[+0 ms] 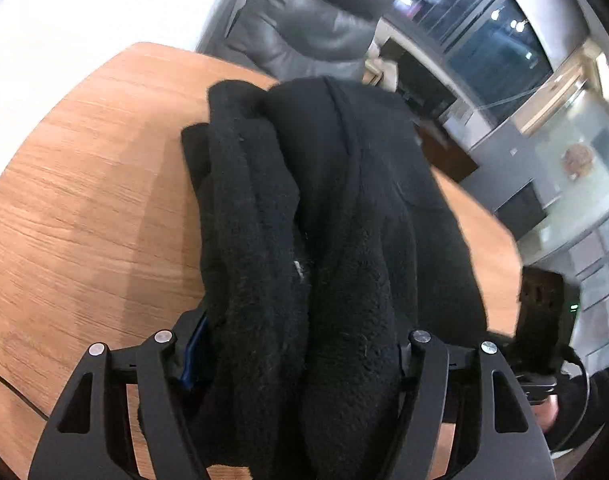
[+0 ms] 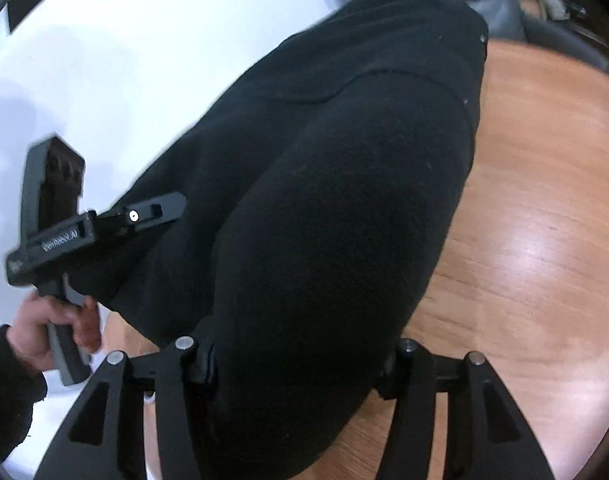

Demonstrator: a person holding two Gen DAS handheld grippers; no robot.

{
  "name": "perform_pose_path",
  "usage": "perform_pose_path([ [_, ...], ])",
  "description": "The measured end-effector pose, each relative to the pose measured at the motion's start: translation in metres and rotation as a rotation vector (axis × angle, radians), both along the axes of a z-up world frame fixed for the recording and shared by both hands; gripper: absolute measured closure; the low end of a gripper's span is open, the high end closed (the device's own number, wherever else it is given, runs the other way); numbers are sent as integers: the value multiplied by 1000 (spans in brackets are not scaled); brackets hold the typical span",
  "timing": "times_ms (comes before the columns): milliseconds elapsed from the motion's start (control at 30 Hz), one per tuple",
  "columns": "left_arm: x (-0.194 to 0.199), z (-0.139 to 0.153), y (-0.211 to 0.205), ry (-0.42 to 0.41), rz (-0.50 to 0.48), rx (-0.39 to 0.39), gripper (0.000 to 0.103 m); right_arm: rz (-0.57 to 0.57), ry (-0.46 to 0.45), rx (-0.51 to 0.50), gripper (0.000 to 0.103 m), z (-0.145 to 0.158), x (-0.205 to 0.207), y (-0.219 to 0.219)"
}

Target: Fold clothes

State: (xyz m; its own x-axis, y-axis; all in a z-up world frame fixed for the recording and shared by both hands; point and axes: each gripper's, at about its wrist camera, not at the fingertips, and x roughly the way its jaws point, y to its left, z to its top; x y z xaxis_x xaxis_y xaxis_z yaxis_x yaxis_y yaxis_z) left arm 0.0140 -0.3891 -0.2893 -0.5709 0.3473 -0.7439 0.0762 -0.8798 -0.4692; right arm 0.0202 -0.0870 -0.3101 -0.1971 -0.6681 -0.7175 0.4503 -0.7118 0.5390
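A thick black fleece garment (image 1: 324, 200) is bunched in folds and hangs over the wooden table (image 1: 84, 200). My left gripper (image 1: 296, 344) is shut on a fat roll of it, and the cloth fills the gap between the fingers. My right gripper (image 2: 300, 356) is shut on another bulky part of the same garment (image 2: 344, 180), which spreads up and away over the table (image 2: 536, 220). In the right wrist view, a hand holds the left gripper (image 2: 64, 216) at the left, its finger lying against the cloth. The right gripper's body (image 1: 540, 320) shows at the right edge of the left wrist view.
A black leather chair (image 1: 304, 20) stands beyond the table's far edge. A white surface (image 2: 124, 60) lies past the table's left side. Glass panels and dark cabinets (image 1: 504, 80) fill the room's background. A thin dark cable (image 1: 8, 388) crosses the table's near corner.
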Motion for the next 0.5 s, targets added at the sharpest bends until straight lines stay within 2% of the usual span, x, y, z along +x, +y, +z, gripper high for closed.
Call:
perform_pose_path([
  [167,-11,5,-3,16,-2,-12,36,-20,-4,16,46,-3,16,4],
  [267,-5,2,-9,12,1,-7,36,-13,-10,35,46,-4,23,8],
  [367,-3,1,17,-17,-6,-20,32,-1,-23,67,40,-6,32,12],
  [500,8,12,26,-46,-10,-48,27,22,-32,145,32,-9,48,22],
])
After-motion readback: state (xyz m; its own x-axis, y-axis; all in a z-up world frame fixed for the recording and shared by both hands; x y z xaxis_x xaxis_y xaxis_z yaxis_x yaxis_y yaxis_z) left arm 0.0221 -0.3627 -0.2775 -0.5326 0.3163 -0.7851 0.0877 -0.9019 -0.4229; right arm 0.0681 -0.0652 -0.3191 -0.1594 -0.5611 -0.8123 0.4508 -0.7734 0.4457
